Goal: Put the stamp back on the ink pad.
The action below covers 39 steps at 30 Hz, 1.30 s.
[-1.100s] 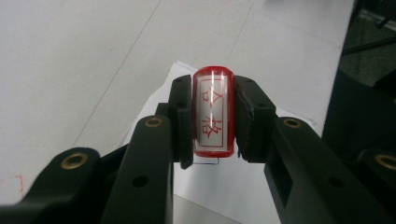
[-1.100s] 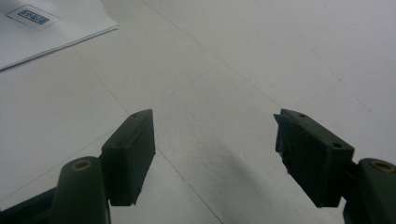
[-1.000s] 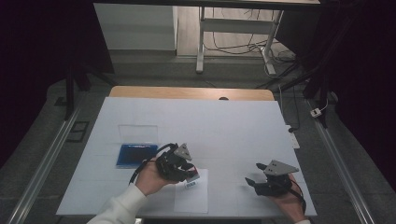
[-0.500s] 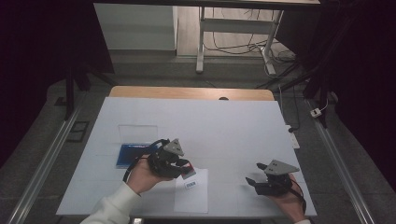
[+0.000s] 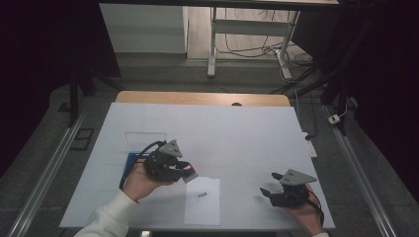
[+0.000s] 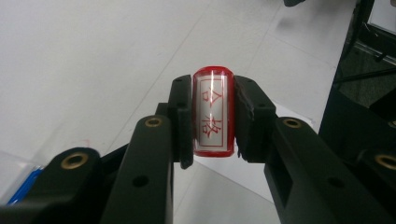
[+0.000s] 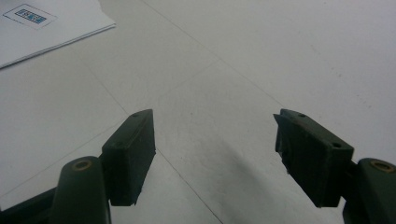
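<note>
Pinching a red stamp [image 6: 213,112] between its two pads, the left gripper [image 5: 184,173] holds it above the white tabletop [image 5: 237,133], just beyond the far left corner of a paper sheet [image 5: 203,207]. In the left gripper view the stamp's oblong face looks straight at the camera, long axis running up between the jaws, with red characters on white that I cannot read. The sheet carries a small printed label [image 5: 201,195], too small to read. The right gripper [image 5: 269,190] rests spread wide with nothing in it, well apart.

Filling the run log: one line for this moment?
left gripper: shut on red stamp | right gripper: open | paper sheet: flat on table
</note>
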Each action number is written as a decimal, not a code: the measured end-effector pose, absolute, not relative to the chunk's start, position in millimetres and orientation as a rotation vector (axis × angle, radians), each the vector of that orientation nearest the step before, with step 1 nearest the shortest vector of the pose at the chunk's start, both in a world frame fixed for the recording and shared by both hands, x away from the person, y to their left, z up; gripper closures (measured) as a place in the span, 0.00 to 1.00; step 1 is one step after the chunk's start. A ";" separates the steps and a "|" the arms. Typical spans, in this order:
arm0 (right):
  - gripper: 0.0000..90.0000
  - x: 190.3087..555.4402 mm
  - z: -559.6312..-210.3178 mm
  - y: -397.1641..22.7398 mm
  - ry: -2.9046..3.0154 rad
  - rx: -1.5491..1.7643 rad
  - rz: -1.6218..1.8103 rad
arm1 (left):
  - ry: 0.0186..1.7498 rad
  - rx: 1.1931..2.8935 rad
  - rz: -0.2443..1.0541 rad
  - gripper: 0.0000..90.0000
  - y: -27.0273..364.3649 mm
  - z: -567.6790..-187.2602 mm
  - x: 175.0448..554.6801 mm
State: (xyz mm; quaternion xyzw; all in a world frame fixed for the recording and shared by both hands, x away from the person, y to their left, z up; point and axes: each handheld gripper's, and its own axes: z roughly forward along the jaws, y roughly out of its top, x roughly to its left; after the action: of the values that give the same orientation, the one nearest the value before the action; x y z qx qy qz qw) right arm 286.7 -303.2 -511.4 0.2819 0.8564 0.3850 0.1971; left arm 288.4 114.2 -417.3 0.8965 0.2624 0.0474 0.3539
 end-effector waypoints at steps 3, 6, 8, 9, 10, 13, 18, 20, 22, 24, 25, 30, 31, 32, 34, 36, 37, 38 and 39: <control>0.32 286.0 -510.8 -303.6 2.397 0.790 1.073 | 0.692 2.312 0.133 0.77 120.2 -415.0 288.8; 0.31 285.1 -510.6 -303.6 2.393 0.792 1.073 | 0.705 2.308 0.140 0.77 125.8 -413.2 289.2; 0.32 284.7 -510.7 -303.7 2.392 0.793 1.071 | 0.715 2.308 0.146 0.77 129.8 -412.2 289.8; 0.32 284.6 -510.5 -303.9 2.393 0.793 1.078 | 0.722 2.309 0.153 0.77 131.9 -411.7 290.2; 0.32 284.6 -510.4 -304.0 2.390 0.793 1.084 | 0.731 2.312 0.160 0.77 134.4 -411.2 290.9; 0.32 284.2 -509.8 -304.3 2.389 0.793 1.085 | 0.763 2.302 0.172 0.77 143.9 -410.6 293.5; 0.32 284.3 -510.0 -304.7 2.392 0.790 1.082 | 0.823 2.281 0.188 0.77 161.2 -411.6 298.0; 0.31 284.4 -510.1 -305.1 2.391 0.792 1.083 | 0.839 2.279 0.193 0.77 167.6 -412.2 299.9; 0.32 284.4 -510.3 -305.4 2.390 0.792 1.082 | 0.862 2.278 0.201 0.77 173.1 -413.2 301.8; 0.32 283.9 -510.3 -305.4 2.390 0.795 1.073 | 0.884 2.279 0.207 0.77 178.2 -414.8 304.1; 0.32 284.0 -510.4 -305.5 2.391 0.794 1.072 | 0.897 2.277 0.212 0.77 180.4 -416.0 305.3; 0.32 284.0 -510.6 -305.5 2.392 0.796 1.070 | 0.950 2.292 0.233 0.77 190.0 -422.1 311.0; 0.32 284.0 -510.7 -305.5 2.393 0.796 1.070 | 0.960 2.294 0.234 0.77 191.4 -423.7 312.0; 0.32 284.1 -510.9 -305.4 2.395 0.795 1.071 | 0.968 2.303 0.237 0.77 192.8 -425.4 313.3; 0.32 284.0 -510.9 -305.4 2.395 0.795 1.071 | 0.994 2.318 0.253 0.77 195.4 -429.6 316.4; 0.32 283.9 -510.7 -305.6 2.393 0.795 1.068 | 1.021 2.327 0.258 0.77 198.8 -433.9 319.8; 0.32 283.9 -510.8 -305.7 2.393 0.797 1.068 | 1.033 2.327 0.253 0.77 200.6 -436.2 321.4; 0.32 284.0 -511.0 -305.9 2.394 0.797 1.071 | 1.041 2.328 0.248 0.77 202.4 -438.5 323.0; 0.32 284.1 -511.4 -306.0 2.395 0.796 1.070 | 1.054 2.330 0.248 0.77 203.9 -440.9 324.3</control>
State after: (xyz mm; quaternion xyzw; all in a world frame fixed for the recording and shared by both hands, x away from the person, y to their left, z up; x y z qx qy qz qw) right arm 284.1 -306.0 -511.4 0.2846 0.8562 0.3827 0.1986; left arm 324.3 203.9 -440.9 0.8699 0.3936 0.0927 0.2824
